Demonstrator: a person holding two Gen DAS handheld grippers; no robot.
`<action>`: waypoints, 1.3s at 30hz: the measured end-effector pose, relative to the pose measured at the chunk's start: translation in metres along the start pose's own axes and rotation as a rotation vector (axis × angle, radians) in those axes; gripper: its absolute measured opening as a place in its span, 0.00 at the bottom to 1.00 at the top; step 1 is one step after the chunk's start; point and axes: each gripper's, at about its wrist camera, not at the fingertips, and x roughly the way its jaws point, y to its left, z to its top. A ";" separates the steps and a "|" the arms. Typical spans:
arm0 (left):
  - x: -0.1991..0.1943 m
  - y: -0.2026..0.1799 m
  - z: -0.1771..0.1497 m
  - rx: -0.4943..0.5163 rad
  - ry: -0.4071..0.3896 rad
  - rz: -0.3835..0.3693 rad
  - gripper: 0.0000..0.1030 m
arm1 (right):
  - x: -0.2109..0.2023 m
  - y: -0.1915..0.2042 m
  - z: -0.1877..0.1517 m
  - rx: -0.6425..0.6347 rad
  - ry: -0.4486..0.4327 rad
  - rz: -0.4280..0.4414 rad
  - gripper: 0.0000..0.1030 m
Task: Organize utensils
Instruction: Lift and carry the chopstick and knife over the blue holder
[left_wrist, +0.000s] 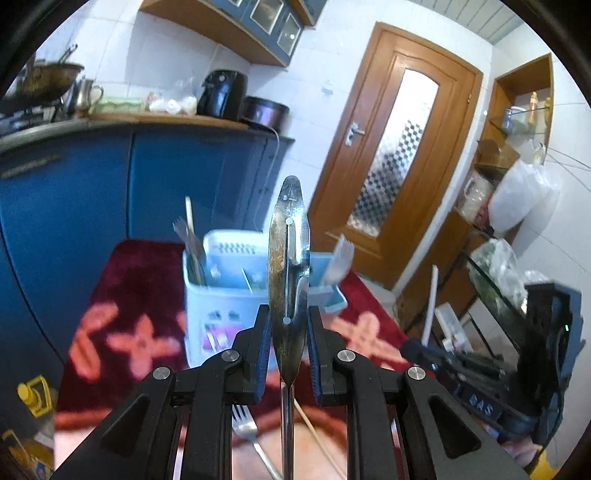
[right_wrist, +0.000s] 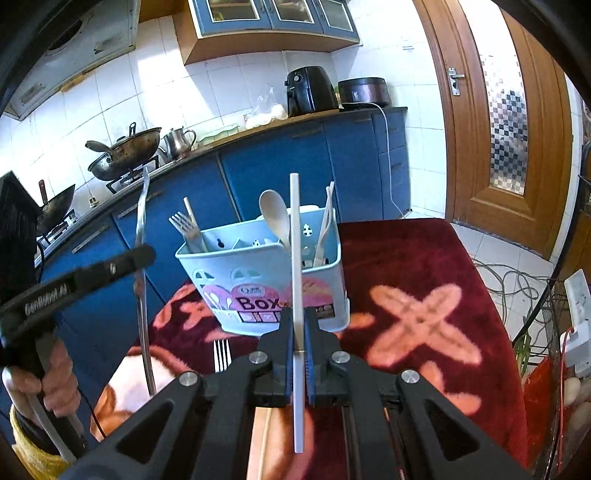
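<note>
Before blue caddy (right_wrist: 266, 277): left gripper (left_wrist: 289, 328) fingers grasp metal spoon (left_wrist: 288, 258); right gripper (right_wrist: 298, 332) fingers clamp white chopstick (right_wrist: 296, 280); fork (right_wrist: 221, 355) below.

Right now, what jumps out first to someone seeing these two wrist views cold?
Each gripper holds a utensil upright: the left gripper is clamped on a metal spoon, the right gripper on a white chopstick. Just beyond them stands the light blue utensil box on a dark red patterned table cover, already holding forks, a pale spoon and chopsticks. A loose fork lies on the cover in front of the box.
</note>
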 end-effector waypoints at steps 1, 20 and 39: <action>0.002 0.001 0.006 0.005 -0.011 0.008 0.18 | 0.001 -0.001 0.001 0.002 -0.002 0.000 0.07; 0.046 0.016 0.095 0.020 -0.209 0.091 0.18 | 0.016 -0.020 0.031 0.027 -0.058 -0.024 0.07; 0.091 0.032 0.076 0.036 -0.234 0.158 0.18 | 0.043 -0.018 0.075 0.028 -0.200 -0.029 0.07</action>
